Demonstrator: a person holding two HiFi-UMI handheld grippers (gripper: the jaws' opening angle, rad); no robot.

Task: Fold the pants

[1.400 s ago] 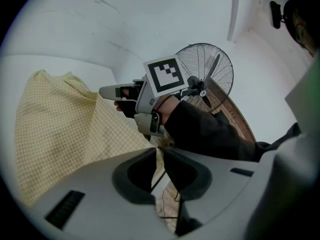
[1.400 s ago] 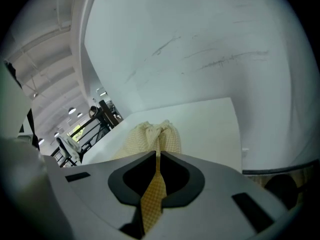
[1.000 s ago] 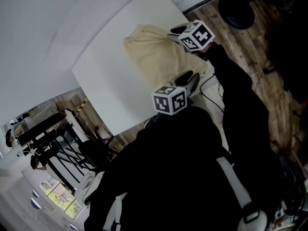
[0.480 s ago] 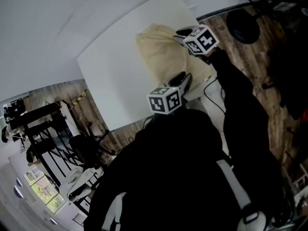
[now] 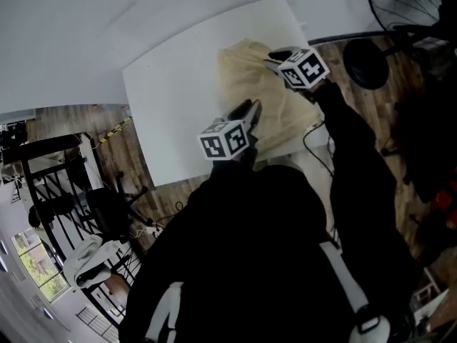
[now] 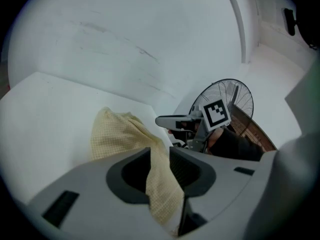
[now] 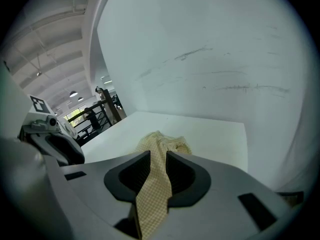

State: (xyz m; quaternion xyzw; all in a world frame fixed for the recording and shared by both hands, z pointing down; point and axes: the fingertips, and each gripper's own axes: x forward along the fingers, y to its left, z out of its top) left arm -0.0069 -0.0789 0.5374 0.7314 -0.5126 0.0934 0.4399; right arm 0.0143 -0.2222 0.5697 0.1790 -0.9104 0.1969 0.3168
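The pale yellow checked pants (image 5: pixel 253 84) lie bunched on the right part of the white table (image 5: pixel 178 113). My left gripper (image 5: pixel 246 113) is at their near edge, shut on a strip of the pants (image 6: pixel 160 179) that runs between its jaws. At the pants' right side, my right gripper (image 5: pixel 278 56) is likewise shut on a band of the cloth (image 7: pixel 156 184). In the left gripper view the right gripper (image 6: pixel 172 121) shows beyond the heap. The left gripper (image 7: pixel 50 136) appears at the left in the right gripper view.
A white wall rises behind the table. A standing fan (image 5: pixel 407 6) is at the right on the wooden floor. Black racks and a chair (image 5: pixel 64 191) stand to the left. The person's dark sleeves (image 5: pixel 343 141) reach over the table's near edge.
Both grippers have shifted left along the table while holding the pants; the left one moved up and further left. The head view has swung, bringing the fan into sight.
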